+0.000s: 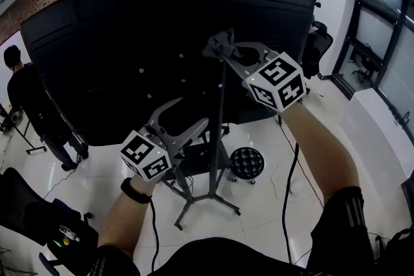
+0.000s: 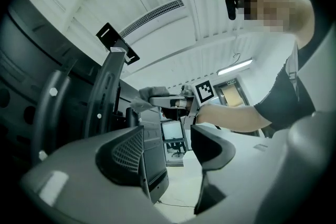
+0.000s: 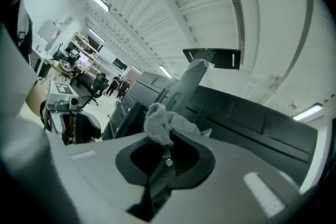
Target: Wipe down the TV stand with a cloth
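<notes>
Forearms extend from the bottom of the head view, a gripper in each hand. Right gripper (image 3: 165, 147): jaws pressed together on a wad of grey cloth (image 3: 160, 122), which bulges out past the tips. Left gripper (image 2: 168, 152): jaws spread, nothing between them, held lower down beside the stand. TV stand (image 1: 220, 139) — a slim upright pole on splayed legs, carrying the large black TV (image 1: 129, 42), seen from its back. Cloth sits high on the pole, at or just beside it, near the top mount; actual contact cannot be confirmed from any view. Judgement: step in hand is wiping the pole. To do it well, press the protruding cloth, not the jaw tips, against the metal, draw it down in one steady pass, then turn the wrist to reach the far side. Legs and base lie well below the cloth — most of the wipe likely remains. The free gripper could steady the pole if it sways.
</notes>
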A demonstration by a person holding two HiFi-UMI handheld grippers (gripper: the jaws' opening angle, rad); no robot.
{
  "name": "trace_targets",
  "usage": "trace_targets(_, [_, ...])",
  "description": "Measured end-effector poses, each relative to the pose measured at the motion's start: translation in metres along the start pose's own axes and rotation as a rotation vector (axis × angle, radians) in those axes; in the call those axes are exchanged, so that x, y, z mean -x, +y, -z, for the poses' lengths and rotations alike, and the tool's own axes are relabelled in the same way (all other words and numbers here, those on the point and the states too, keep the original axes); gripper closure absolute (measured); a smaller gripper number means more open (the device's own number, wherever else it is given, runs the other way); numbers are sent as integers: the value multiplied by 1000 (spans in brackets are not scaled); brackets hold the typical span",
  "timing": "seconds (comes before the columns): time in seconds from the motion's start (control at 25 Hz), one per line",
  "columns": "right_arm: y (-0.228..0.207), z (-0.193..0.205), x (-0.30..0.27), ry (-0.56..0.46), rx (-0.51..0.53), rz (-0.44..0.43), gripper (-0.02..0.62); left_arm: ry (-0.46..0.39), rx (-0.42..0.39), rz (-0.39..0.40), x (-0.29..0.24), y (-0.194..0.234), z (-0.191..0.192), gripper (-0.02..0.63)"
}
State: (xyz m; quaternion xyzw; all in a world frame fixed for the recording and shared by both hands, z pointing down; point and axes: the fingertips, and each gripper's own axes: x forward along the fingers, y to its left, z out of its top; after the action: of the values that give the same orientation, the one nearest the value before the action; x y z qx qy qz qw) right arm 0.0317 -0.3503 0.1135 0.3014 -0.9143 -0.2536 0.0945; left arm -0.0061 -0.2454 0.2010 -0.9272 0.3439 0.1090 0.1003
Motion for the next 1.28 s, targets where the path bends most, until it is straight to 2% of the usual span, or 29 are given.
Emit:
trace_targets(0.16, [-8, 20, -20, 36, -68, -64, 569, -5, 2, -20, -22, 3, 8, 304])
trace_targets(0.32, [5, 48, -26, 64, -38, -130, 569, 22, 5, -35, -33, 1, 32, 304])
trace_targets(0.56, [15, 78, -24, 72, -44, -178, 571, 70, 40, -69, -39, 3, 66, 304])
trace_targets(0.76, [29, 120, -23, 100, -110, -231, 570, 103, 61, -94, -40, 7, 90, 304])
trace_targets(1.04, [39, 140, -20, 71, -192, -258, 570, 133, 103, -110, -39, 8, 122, 304])
trace_targets(1.28, [62, 181, -22, 137, -199, -283, 571, 151, 136, -119, -35, 7, 145, 304])
